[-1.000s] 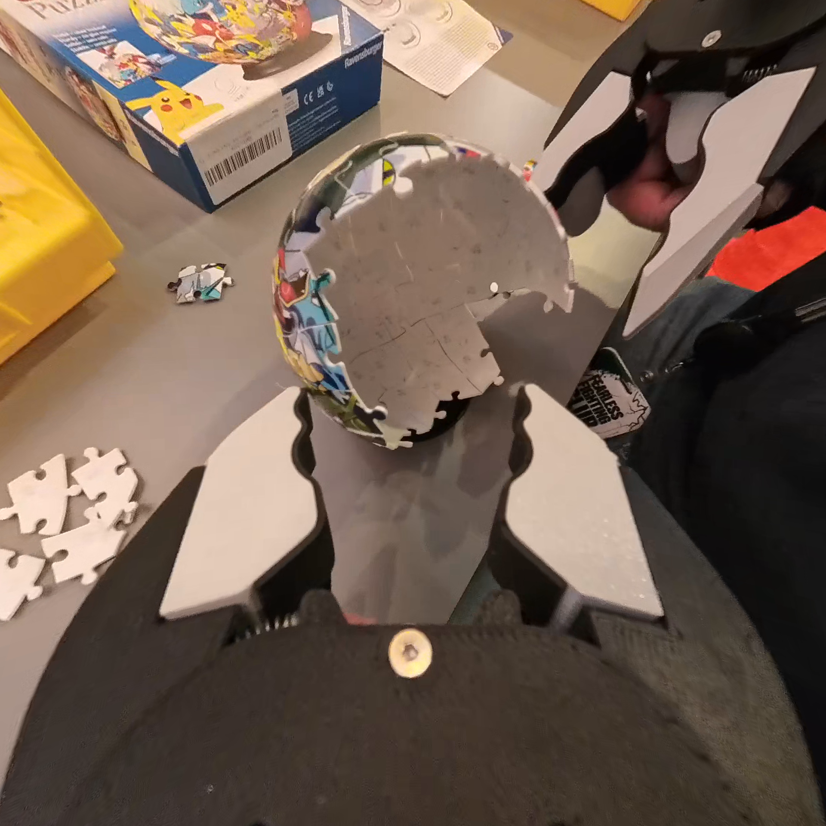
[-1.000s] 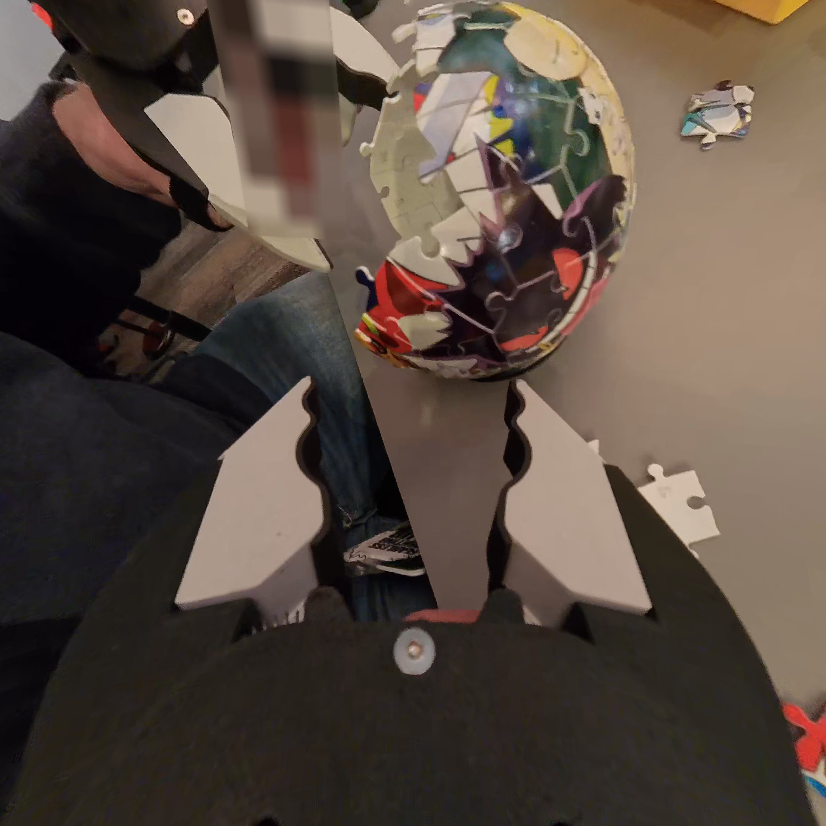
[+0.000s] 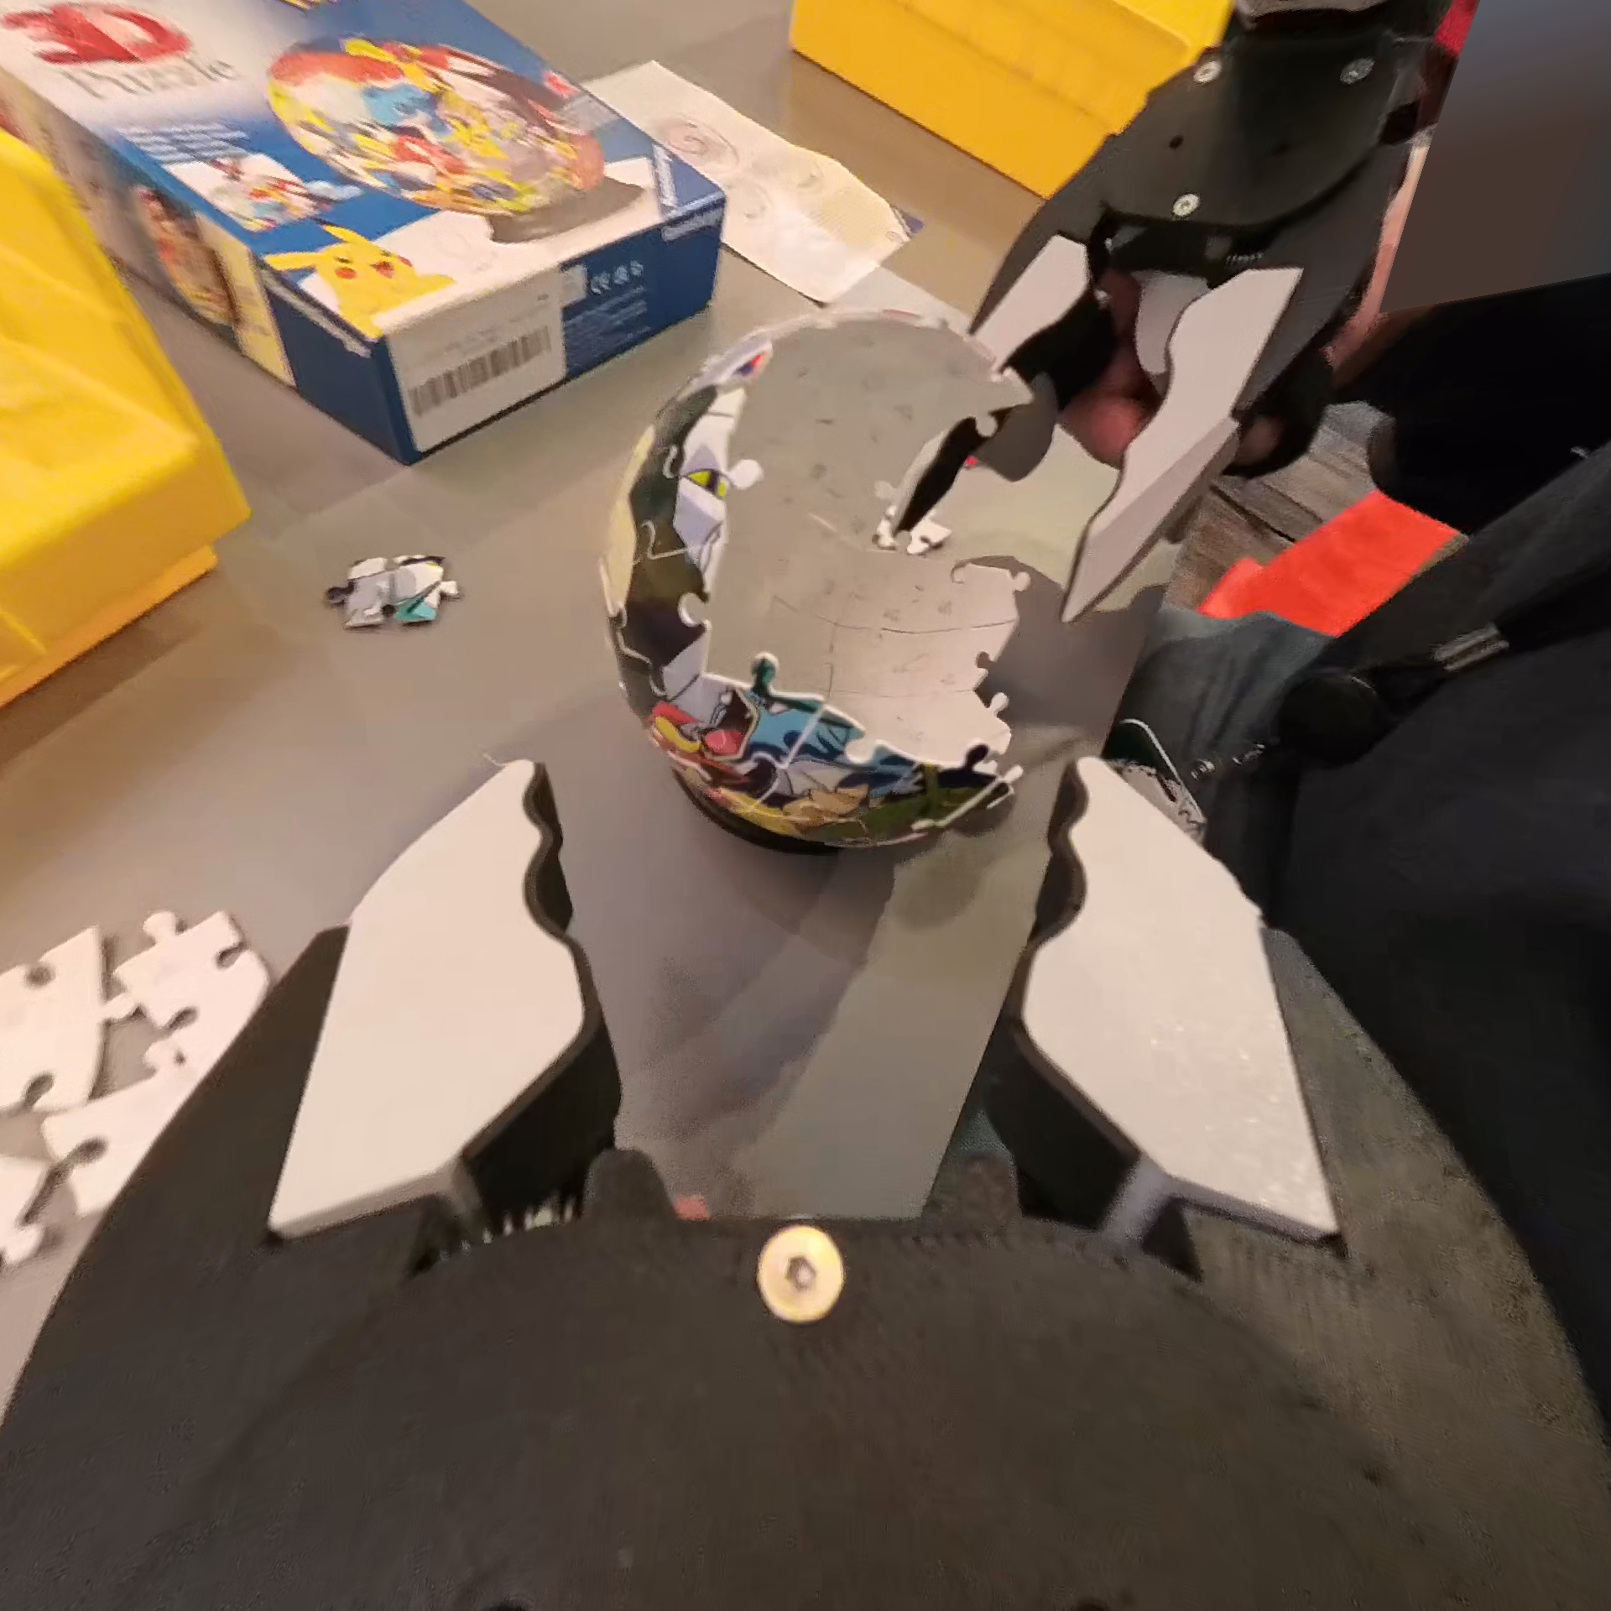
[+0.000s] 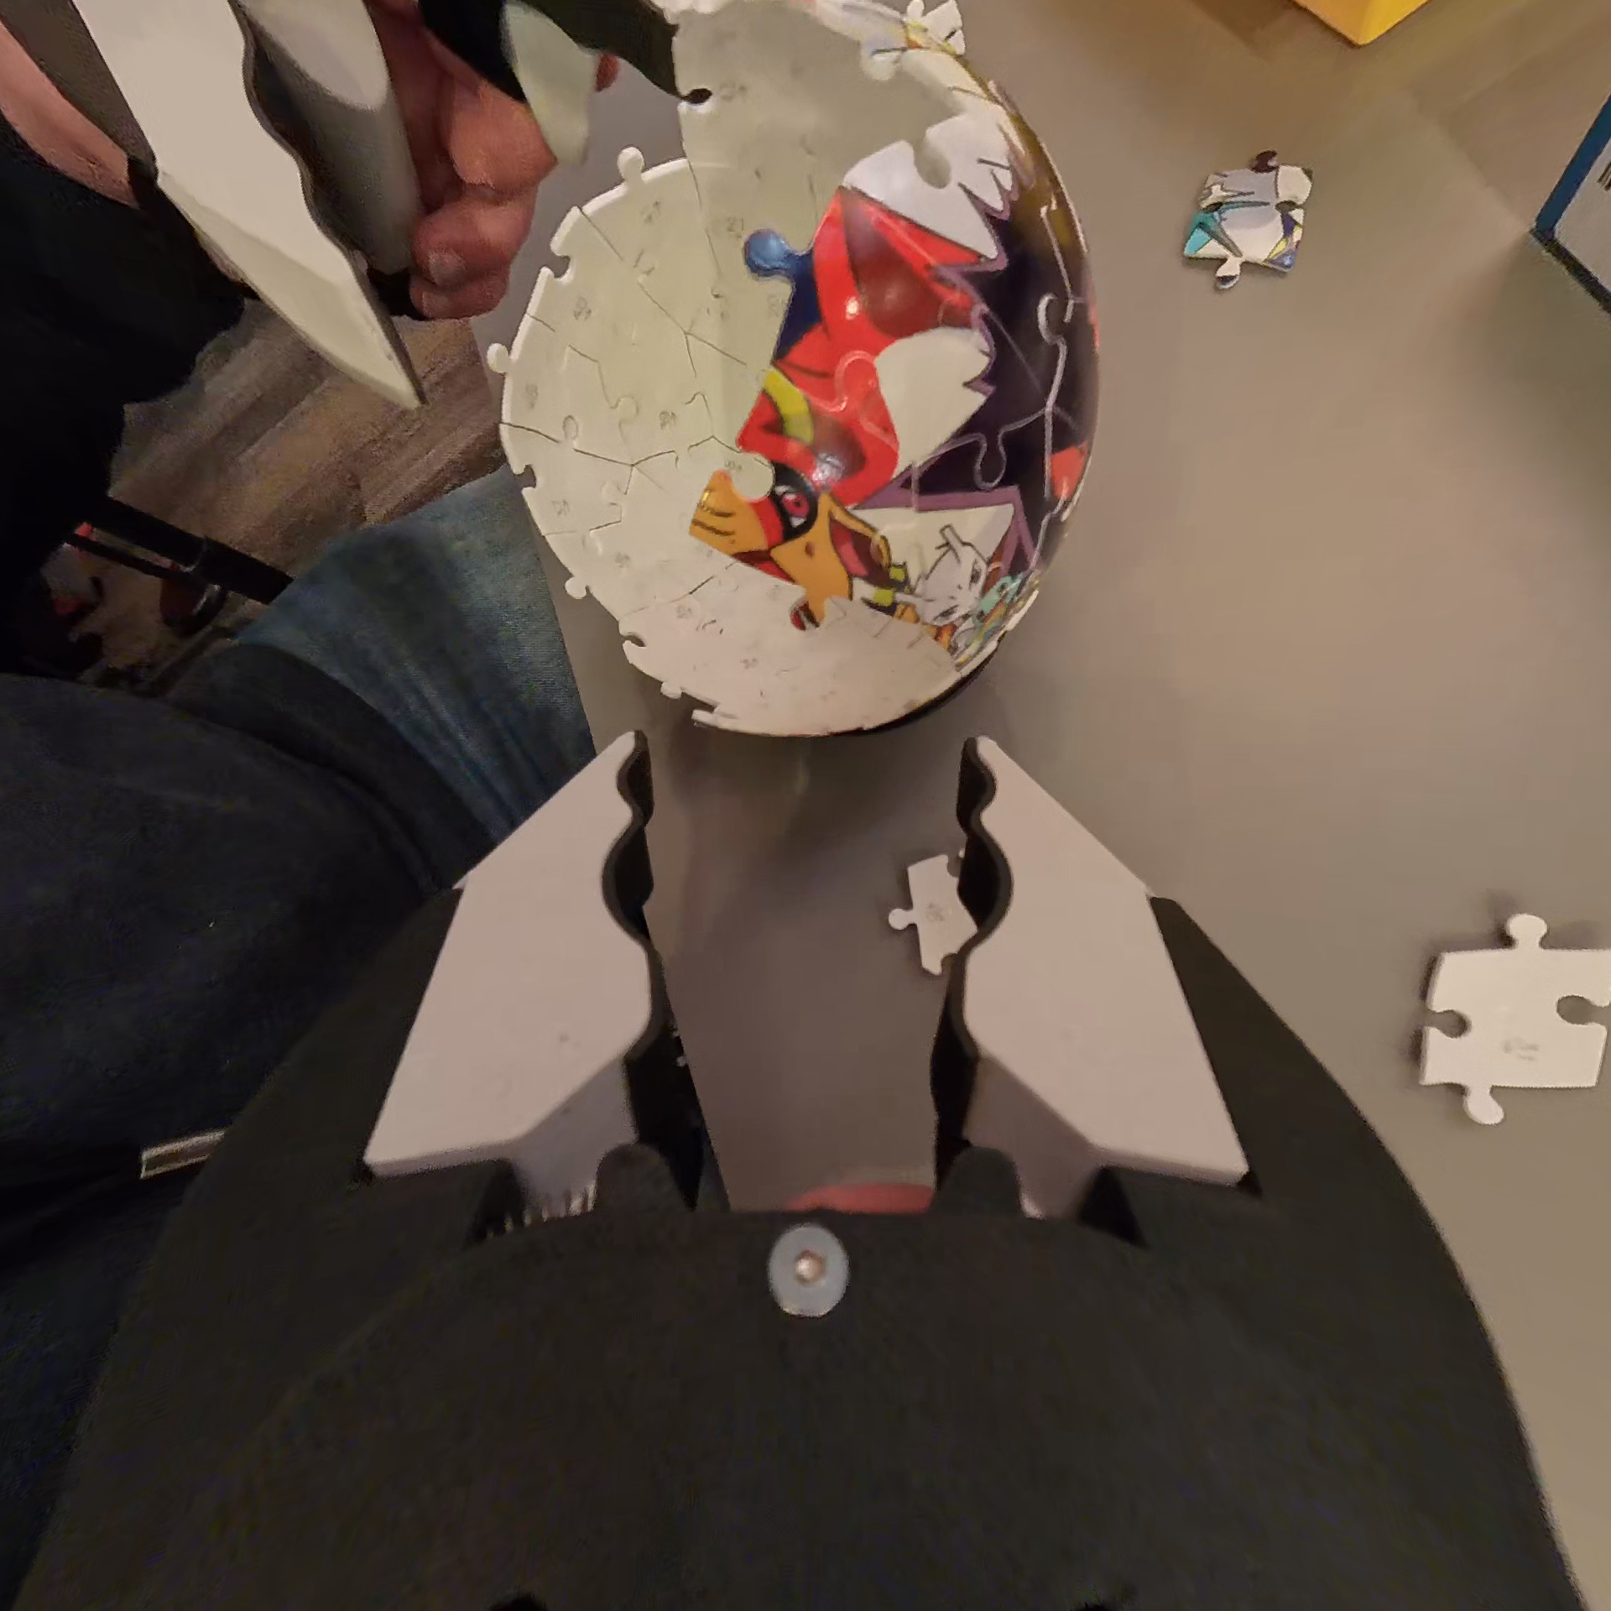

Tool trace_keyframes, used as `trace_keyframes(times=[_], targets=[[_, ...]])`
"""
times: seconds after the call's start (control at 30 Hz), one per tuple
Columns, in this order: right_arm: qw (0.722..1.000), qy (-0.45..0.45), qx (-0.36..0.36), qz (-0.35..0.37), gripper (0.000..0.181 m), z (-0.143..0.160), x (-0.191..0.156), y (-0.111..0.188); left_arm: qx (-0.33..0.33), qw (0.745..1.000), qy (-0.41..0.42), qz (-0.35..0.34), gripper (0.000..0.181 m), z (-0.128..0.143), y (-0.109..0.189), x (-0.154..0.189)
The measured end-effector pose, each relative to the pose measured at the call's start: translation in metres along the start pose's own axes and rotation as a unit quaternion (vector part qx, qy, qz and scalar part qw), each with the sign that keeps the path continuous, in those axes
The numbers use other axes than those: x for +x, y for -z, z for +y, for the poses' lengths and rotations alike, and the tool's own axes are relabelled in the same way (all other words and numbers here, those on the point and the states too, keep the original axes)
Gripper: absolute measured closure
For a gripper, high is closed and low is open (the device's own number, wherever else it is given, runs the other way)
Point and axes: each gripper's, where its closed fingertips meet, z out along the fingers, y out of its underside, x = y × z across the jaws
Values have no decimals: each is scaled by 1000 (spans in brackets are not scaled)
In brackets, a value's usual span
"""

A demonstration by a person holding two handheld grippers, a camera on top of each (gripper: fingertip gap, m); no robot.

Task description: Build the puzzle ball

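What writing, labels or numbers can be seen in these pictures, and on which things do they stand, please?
I will not copy writing; these things bear it.
Blue puzzle box: large lettering, a brand mark, a barcode sticker.
Paper leaflet: print too blurred to read.
Puzzle ball: tiny marks on its grey inner faces, too small.
Loose white piece: faint mark, too small.

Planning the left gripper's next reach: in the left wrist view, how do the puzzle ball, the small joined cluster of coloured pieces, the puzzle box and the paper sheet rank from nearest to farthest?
From the left gripper:
1. Puzzle ball, straight ahead, just past the fingertips.
2. Small coloured cluster, ahead to the left on the table.
3. Puzzle box, far left.
4. Paper sheet, beyond the ball, beside the box.
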Motion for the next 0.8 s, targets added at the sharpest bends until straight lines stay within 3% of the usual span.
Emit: trace_keyframes(times=[0.1,0.27,0.8], targets=[[1000,-7,0,2,120,0,1,-7,-20,998,0,54,74,5,-13,9],[1000,-16,3,-10,124,-2,2,-16,-11,998,6,70,73,7,-18,17],[999,34,-15,-26,125,-24,24,-29,-11,1000,23,16,74,24,-12,54]])
